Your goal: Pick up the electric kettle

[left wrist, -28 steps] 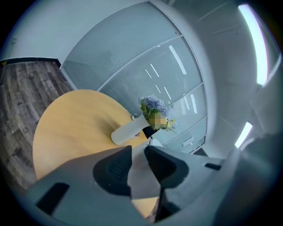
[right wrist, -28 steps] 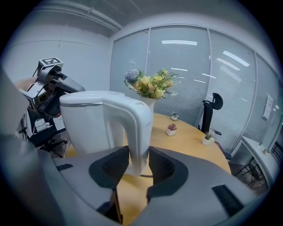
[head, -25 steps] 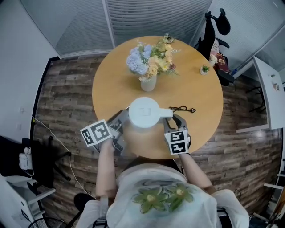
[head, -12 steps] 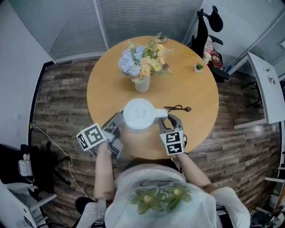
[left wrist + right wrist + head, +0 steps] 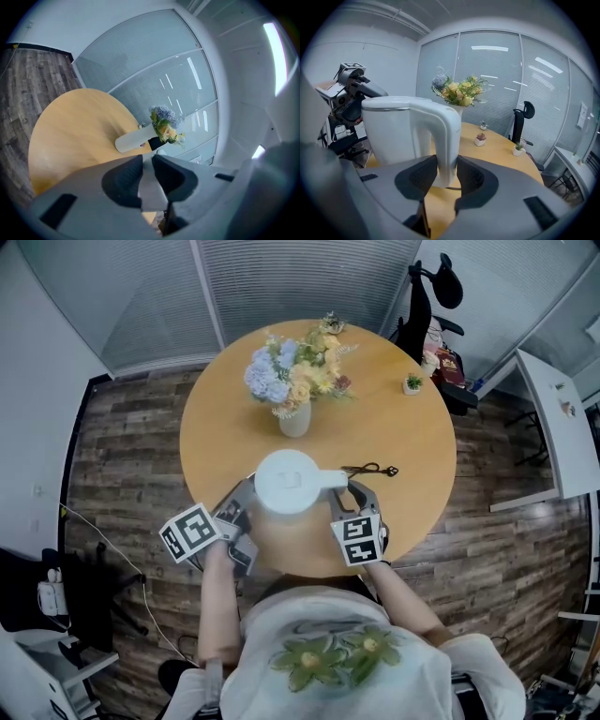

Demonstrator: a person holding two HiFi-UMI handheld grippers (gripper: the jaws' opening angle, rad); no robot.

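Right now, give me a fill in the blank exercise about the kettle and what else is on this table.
1. The right gripper has its jaws closed on the electric kettle's ____.
2. The flowers stand in a white ____.
3. In the head view, the scissors lie on the table to the electric kettle's ____.
Missing words: handle; vase; right.
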